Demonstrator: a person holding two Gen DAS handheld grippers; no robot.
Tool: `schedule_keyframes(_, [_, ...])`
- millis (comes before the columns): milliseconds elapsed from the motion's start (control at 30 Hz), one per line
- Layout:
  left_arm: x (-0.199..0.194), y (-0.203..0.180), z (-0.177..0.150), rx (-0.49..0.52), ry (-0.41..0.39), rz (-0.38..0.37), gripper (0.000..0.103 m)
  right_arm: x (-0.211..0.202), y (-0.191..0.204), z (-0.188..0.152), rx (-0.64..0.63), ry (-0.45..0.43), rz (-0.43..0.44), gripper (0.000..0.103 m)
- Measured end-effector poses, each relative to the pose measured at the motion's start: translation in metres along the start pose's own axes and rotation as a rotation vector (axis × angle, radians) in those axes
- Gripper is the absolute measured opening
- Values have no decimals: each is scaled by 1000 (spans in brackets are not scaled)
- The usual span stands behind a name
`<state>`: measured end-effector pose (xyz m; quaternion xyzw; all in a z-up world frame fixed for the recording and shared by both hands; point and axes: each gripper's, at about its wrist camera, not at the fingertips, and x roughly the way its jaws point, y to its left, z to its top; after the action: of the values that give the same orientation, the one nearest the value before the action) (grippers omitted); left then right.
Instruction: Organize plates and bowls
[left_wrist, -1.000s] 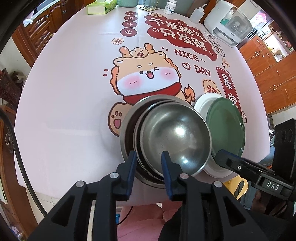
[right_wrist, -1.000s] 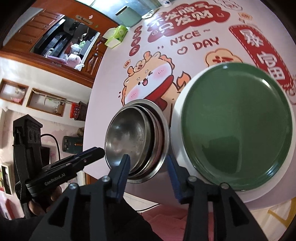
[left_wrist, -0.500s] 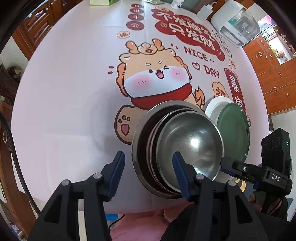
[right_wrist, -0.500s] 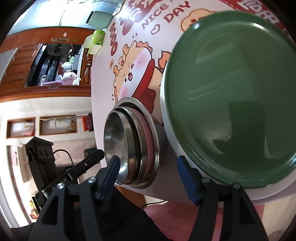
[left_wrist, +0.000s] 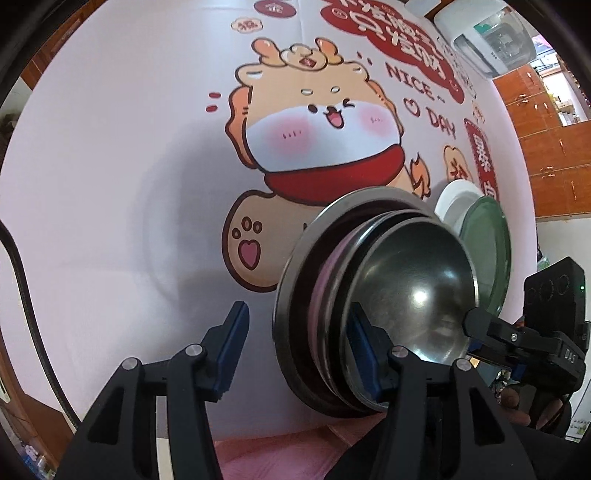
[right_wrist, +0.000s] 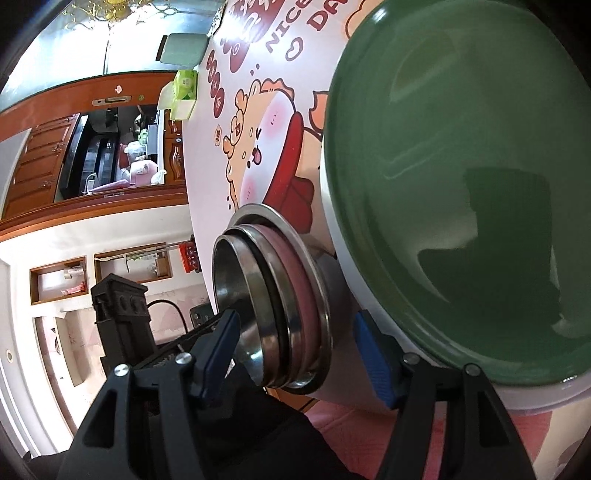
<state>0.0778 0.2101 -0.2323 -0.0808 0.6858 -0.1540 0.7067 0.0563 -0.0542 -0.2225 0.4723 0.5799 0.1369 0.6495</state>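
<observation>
From the left wrist, the left gripper (left_wrist: 297, 338) points steeply down at the table (left_wrist: 110, 184), which wears a cloth printed with a cartoon dragon-dog. Its jaws have just been opening and now stand partly apart, holding nothing: the left finger is over bare cloth, the right one reaches over the near rim of the bowls (left_wrist: 373, 306). These are nested steel bowls near the table's front edge, the innermost shiny and empty, a pinkish rim showing between two of them. Just beyond them, to the right, lies a green plate (left_wrist: 487, 251) on a white plate (left_wrist: 452, 201). The right gripper (left_wrist: 476, 338) comes in from the right, its tip by the bowls' far side.

From the right wrist, the right gripper (right_wrist: 295, 345) has also just been opening. Its jaws are apart with the stack of bowls (right_wrist: 273, 314) between them; I cannot tell whether either pad touches it. The right finger lies below the white plate (right_wrist: 332, 236), which carries the green plate (right_wrist: 461, 177), large and close. The left gripper (right_wrist: 177, 341) shows dark behind the bowls.
</observation>
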Motion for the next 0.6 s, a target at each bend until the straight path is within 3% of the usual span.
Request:
schedule_keyframes(200, [6, 1, 5, 15, 24, -25, 52, 6, -1, 3, 19, 12, -7, 48])
schedule_keyframes(367, [12, 1, 9, 14, 43, -53, 52, 6, -2, 4, 21, 11, -27, 45])
schedule_keyframes(600, [16, -1, 12, 8, 68, -108, 41, 6, 0, 5, 6, 13, -45, 43])
